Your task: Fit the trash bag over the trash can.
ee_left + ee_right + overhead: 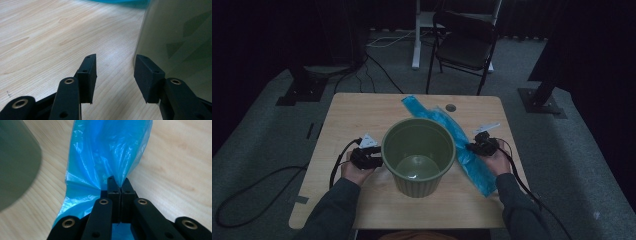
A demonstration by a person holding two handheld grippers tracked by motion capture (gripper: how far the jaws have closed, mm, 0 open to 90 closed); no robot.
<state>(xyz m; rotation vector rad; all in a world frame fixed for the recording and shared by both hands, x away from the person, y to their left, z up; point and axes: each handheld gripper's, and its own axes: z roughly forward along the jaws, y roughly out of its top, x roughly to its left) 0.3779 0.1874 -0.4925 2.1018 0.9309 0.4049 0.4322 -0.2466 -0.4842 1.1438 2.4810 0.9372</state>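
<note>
The blue plastic bag (464, 145) lies flattened on the tabletop (362, 112), running in a long strip from the far middle toward your near right, and it passes just behind and to the right of the green bucket (418, 156). Your right gripper (475, 147) has it: in the right gripper view the jaws stand together with a bunched fold of the blue film (105, 157) pinched between their tips, and the plastic rises in a gathered peak from that pinch, so this part of the bag is lifted off the wood while the rest spreads out on the tabletop beyond and to the side. The bucket's wall (15, 162) shows blurred at the left edge of that view, near the bag.

The bucket stands upright in the middle of the tabletop, open mouth up, its inside bare with a sheen on the bottom. Your left gripper (373, 157) sits at the bucket's left side. In the left gripper view its jaws stand apart with bare wood between them; the right-hand one lies against or just beside the bucket's wall (180, 32), and I cannot tell whether it touches. Nothing is clamped there.

A small white card (368, 140) lies by your left hand (354, 172), and a white strip (486, 128) lies beyond your right gripper. A dark folding chair (464, 42) stands past the tabletop's far edge.
</note>
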